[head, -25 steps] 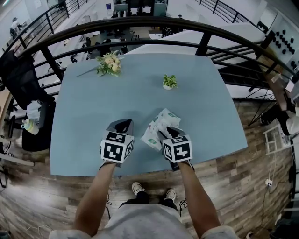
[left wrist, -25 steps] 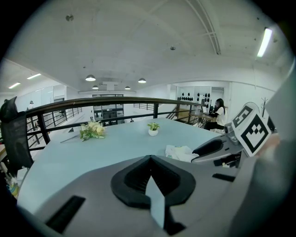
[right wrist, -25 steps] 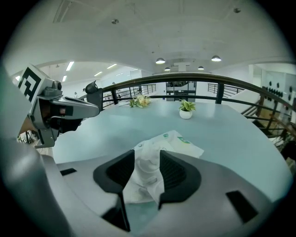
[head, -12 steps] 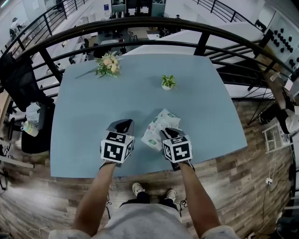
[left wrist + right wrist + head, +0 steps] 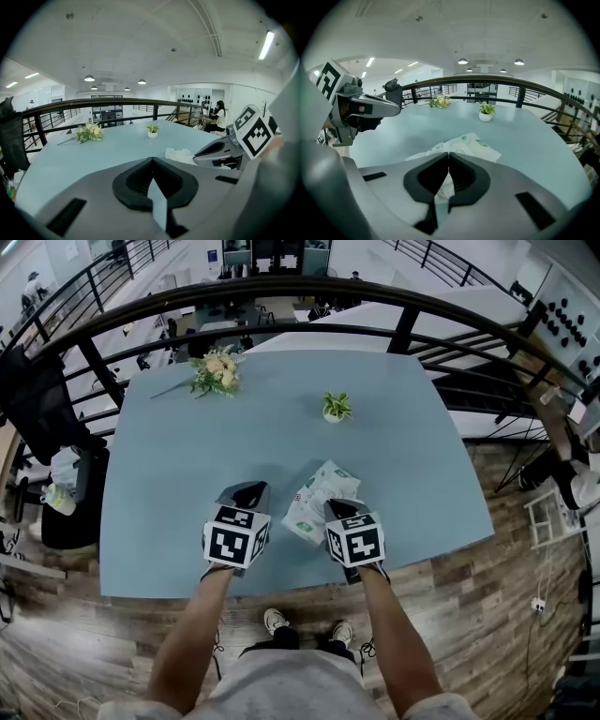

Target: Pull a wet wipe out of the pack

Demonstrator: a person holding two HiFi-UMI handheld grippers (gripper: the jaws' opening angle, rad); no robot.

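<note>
Pinching wet wipe (image 5: 440, 186) at near end of pack (image 5: 324, 486): right gripper (image 5: 337, 507) jaws just closed on it. Left gripper (image 5: 246, 490) jaws together, empty. Pull-out remains.

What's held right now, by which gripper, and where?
The right gripper, its jaws having just closed, pinches a white sheet at the near end of the wet wipe pack. The left gripper is shut on nothing.

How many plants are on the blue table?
2. A flower bunch lies at the far left edge; a small potted plant stands near the far middle. None seems hidden.
</note>
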